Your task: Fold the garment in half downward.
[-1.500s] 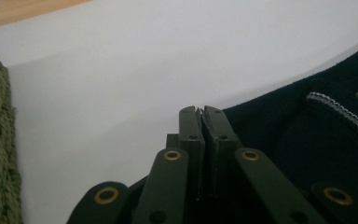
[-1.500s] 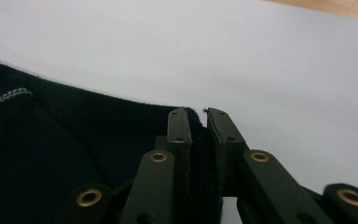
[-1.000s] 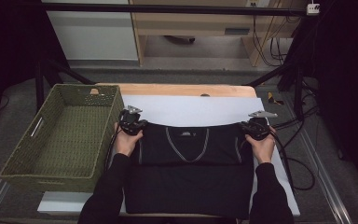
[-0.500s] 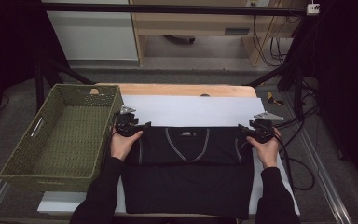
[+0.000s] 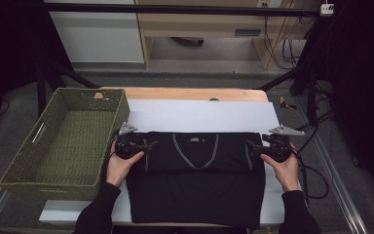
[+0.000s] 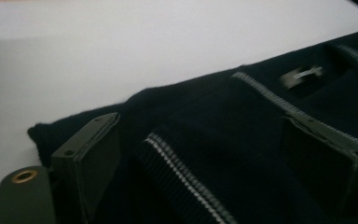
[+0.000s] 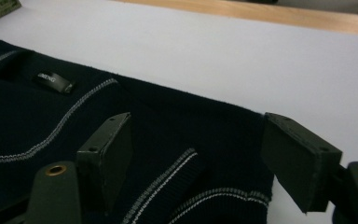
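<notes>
Both hands had drawn outward off the shoulders of the dark sweater (image 5: 195,183), which lay flat beside the green basket (image 5: 63,146), and the left gripper (image 5: 148,146) and right gripper (image 5: 251,147), jaws just opened and apart, gripped nothing, apparently having released it once smoothed.

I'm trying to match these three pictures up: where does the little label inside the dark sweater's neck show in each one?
High view: the neck label sits at the top middle of the sweater, inside the grey V collar.
Left gripper view: blurred, upper right, beyond the jaws.
Right gripper view: upper left, lettering too small to read.
Shared landmark: the white sheet beyond the sweater's top edge.
</notes>
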`<state>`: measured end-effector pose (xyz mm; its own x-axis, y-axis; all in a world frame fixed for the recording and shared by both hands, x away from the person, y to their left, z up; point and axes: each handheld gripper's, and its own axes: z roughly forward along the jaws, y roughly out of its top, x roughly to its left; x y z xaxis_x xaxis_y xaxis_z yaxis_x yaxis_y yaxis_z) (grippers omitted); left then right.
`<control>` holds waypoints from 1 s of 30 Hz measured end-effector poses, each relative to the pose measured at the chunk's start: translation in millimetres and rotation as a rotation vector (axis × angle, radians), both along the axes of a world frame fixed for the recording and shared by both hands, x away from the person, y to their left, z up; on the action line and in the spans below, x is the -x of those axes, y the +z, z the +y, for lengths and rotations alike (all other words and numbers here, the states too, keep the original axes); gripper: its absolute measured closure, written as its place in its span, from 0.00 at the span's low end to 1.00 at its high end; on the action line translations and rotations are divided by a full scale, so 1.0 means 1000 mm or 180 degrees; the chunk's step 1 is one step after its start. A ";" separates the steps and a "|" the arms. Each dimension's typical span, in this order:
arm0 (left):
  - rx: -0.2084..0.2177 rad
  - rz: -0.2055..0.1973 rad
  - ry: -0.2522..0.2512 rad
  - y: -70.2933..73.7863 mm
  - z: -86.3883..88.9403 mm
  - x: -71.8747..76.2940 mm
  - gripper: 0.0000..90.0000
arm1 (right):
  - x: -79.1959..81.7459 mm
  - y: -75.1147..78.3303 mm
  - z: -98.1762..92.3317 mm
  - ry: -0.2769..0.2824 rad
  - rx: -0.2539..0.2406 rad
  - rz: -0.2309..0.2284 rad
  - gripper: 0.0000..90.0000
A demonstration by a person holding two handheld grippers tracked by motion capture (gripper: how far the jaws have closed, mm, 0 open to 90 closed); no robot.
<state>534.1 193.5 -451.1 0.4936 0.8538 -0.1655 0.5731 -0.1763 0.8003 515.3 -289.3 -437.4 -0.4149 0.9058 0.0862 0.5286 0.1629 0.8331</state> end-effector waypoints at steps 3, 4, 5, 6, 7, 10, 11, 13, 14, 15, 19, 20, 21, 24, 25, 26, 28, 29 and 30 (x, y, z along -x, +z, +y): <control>-0.0124 0.0061 0.0069 -0.005 0.003 -0.005 0.21 | -0.003 -0.004 0.004 0.0020 -0.0011 0.0102 0.35; -0.0141 0.0093 0.0081 -0.007 0.004 -0.006 0.23 | -0.005 -0.007 0.006 0.0021 -0.0011 0.0129 0.37; -0.0156 0.0102 0.0095 -0.008 0.004 -0.007 0.25 | -0.007 -0.009 0.008 0.0028 0.0004 0.0160 0.37; -0.0163 0.0115 0.0100 -0.009 0.004 -0.007 0.27 | -0.009 -0.012 0.010 0.0020 0.0052 0.0199 0.38; -0.0165 0.0127 0.0084 -0.010 0.004 -0.008 0.31 | -0.011 -0.014 0.011 0.0015 0.0066 0.0230 0.39; -0.0254 0.0118 0.0065 -0.013 0.002 -0.010 0.42 | -0.018 -0.022 0.016 -0.0011 0.0155 0.0313 0.44; -0.0239 0.0144 0.0059 -0.014 0.002 -0.011 0.45 | -0.020 -0.024 0.016 -0.0004 0.0195 0.0314 0.45; -0.0278 0.0184 0.0045 -0.017 0.002 -0.012 0.50 | -0.023 -0.029 0.018 -0.0016 0.0247 0.0371 0.47; -0.0288 0.0199 0.0035 -0.018 0.002 -0.013 0.51 | -0.025 -0.031 0.018 0.0003 0.0286 0.0400 0.47; -0.0284 0.0218 0.0041 -0.018 0.003 -0.013 0.53 | -0.026 -0.033 0.018 0.0000 0.0316 0.0425 0.47; -0.0292 0.0201 0.0051 -0.019 0.002 -0.013 0.64 | -0.027 -0.035 0.018 -0.0002 0.0298 0.0455 0.50; -0.0277 0.0207 0.0066 -0.019 0.003 -0.013 0.67 | -0.027 -0.035 0.018 -0.0002 0.0288 0.0458 0.51; -0.0273 0.0213 0.0084 -0.020 0.003 -0.014 0.70 | -0.028 -0.035 0.018 -0.0006 0.0288 0.0449 0.54; -0.0276 0.0232 0.0104 -0.020 0.003 -0.014 0.79 | -0.028 -0.036 0.018 0.0023 0.0243 0.0489 0.62; -0.0290 0.0229 0.0097 -0.020 0.003 -0.014 0.82 | -0.028 -0.036 0.019 0.0049 0.0225 0.0498 0.65; -0.0289 0.0225 0.0093 -0.019 0.003 -0.013 0.84 | -0.028 -0.036 0.019 0.0062 0.0227 0.0505 0.67; -0.0278 0.0228 0.0093 -0.019 0.003 -0.013 0.88 | -0.027 -0.035 0.019 0.0072 0.0215 0.0532 0.71; -0.0265 0.0225 0.0104 -0.018 0.003 -0.012 0.90 | -0.027 -0.035 0.019 0.0067 0.0196 0.0534 0.74; -0.0263 0.0209 0.0105 -0.017 0.002 -0.012 0.90 | -0.027 -0.035 0.019 0.0071 0.0172 0.0533 0.79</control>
<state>545.9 196.0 -468.5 0.4555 0.8814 -0.1248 0.6304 -0.2204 0.7444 542.0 -270.2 -472.5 -0.4188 0.9017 0.1074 0.6551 0.2182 0.7233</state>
